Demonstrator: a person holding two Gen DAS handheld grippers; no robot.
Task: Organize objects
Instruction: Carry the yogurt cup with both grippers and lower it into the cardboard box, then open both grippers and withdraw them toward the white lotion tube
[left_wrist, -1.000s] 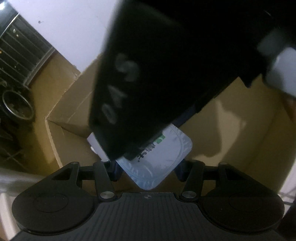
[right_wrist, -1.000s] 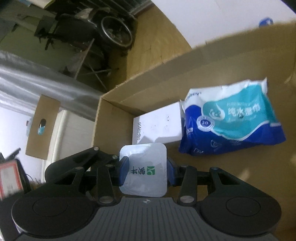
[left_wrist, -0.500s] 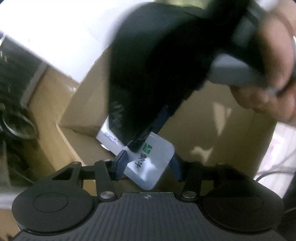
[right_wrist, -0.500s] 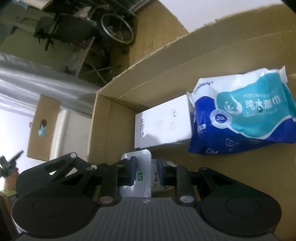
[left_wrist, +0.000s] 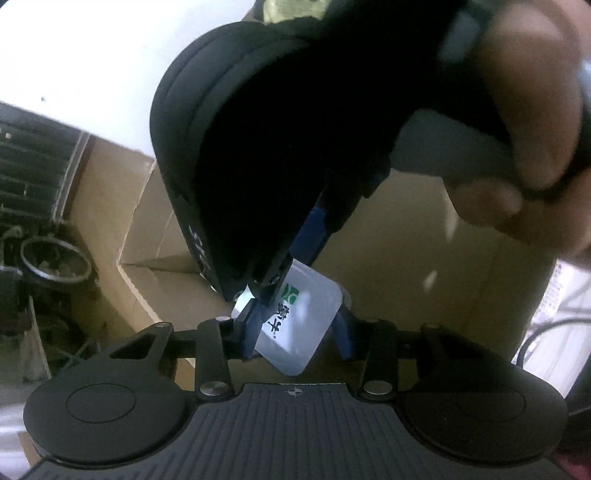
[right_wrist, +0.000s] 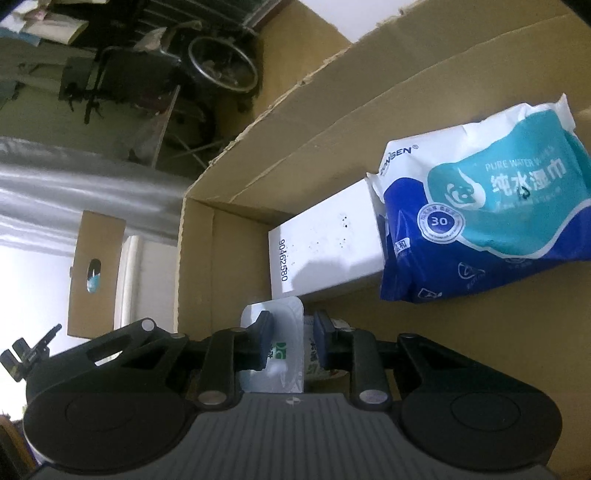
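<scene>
Over the cardboard box (right_wrist: 229, 236), the right gripper (right_wrist: 291, 332) pinches the yogurt cup (right_wrist: 284, 354) narrowly at its edge. The left gripper (left_wrist: 295, 325) is closing around the same cup, its pads not clearly pressing. Beside it lie a white box (right_wrist: 325, 254) and a wet-wipes pack (right_wrist: 480, 206).

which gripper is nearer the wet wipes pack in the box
Right. The right gripper faces the wet wipes pack, pinching a small cup. The left gripper straddles that cup, the pack out of its view.

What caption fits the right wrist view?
Right gripper clamps a sealed cup inside the cardboard box, beside white carton and wet wipes.
</scene>
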